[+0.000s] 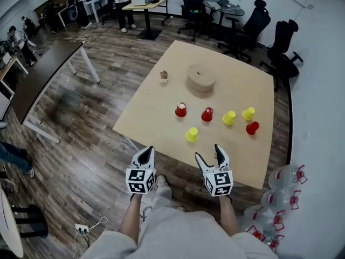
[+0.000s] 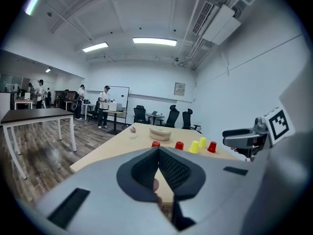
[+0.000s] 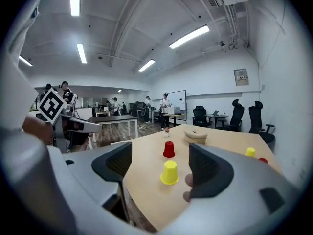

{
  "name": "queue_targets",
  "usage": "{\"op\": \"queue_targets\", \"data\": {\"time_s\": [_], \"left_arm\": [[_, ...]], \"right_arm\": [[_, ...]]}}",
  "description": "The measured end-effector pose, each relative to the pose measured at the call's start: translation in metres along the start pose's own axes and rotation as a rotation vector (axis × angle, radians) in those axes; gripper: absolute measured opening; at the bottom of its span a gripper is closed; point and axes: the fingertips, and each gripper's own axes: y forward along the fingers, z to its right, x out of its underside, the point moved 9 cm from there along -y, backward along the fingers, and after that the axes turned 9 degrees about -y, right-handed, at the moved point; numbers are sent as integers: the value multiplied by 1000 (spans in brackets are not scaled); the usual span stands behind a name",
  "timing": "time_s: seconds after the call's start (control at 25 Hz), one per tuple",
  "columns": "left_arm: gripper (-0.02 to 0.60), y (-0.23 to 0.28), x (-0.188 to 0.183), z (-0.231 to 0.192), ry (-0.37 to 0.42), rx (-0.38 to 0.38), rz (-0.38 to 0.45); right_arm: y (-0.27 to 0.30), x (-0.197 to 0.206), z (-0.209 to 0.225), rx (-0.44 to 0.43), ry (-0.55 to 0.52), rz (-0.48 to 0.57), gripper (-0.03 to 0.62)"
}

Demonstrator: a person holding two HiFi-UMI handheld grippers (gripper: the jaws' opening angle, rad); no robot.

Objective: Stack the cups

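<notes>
Closest in is the person's lap in grey shorts (image 1: 161, 233), with both tools held just ahead of it. The left tongs (image 1: 146, 151) are pressed together with nothing between them, and they hang over the wood-plank floor (image 1: 81, 139), short of the pale wooden tabletop (image 1: 156, 109). The right tongs (image 1: 209, 153) stand wide apart and empty, their tips over the tabletop's near edge.

None of the six small plastic cups is stacked; each stands alone, apart from the others.
- **Near cup:** the near yellow cup (image 1: 192, 135) is closest to the tongs. In the right gripper view it sits mouth-down, framed between the open jaws but well ahead of them and untouched.
- **Row behind it, left to right:**
  - the left red cup (image 1: 180, 110), also mouth-down
  - the middle red cup (image 1: 207, 114)
  - the middle yellow cup (image 1: 229, 117)
  - the far-right yellow cup (image 1: 248, 113)
- **Last cup:** the right red cup (image 1: 252, 128) sits just in front of the far-right yellow cup.

Further back on the tabletop lies a round tan woven disc (image 1: 201, 78). To its left is a small brownish object (image 1: 164, 76), too small to make out.

Large clear water bottles with red caps (image 1: 277, 201) lie on the floor to the right. Black office chairs (image 1: 253, 23) stand beyond the tabletop's far side.
</notes>
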Motion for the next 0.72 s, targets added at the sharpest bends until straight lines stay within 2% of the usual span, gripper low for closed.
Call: {"op": "queue_targets", "data": {"time_s": [0.36,0.52,0.72], "left_arm": [[11,89,-46,-63,-20,92,-49],[11,120,-57,-83,-27,133,-73],[11,146,-61,-98,-50,158,-97]], "right_arm": [[92,-27,12,74,8,-58,353],[125,-36,16,99,7,-79,353],[159,-44,18,92,-8,-106,353]]}}
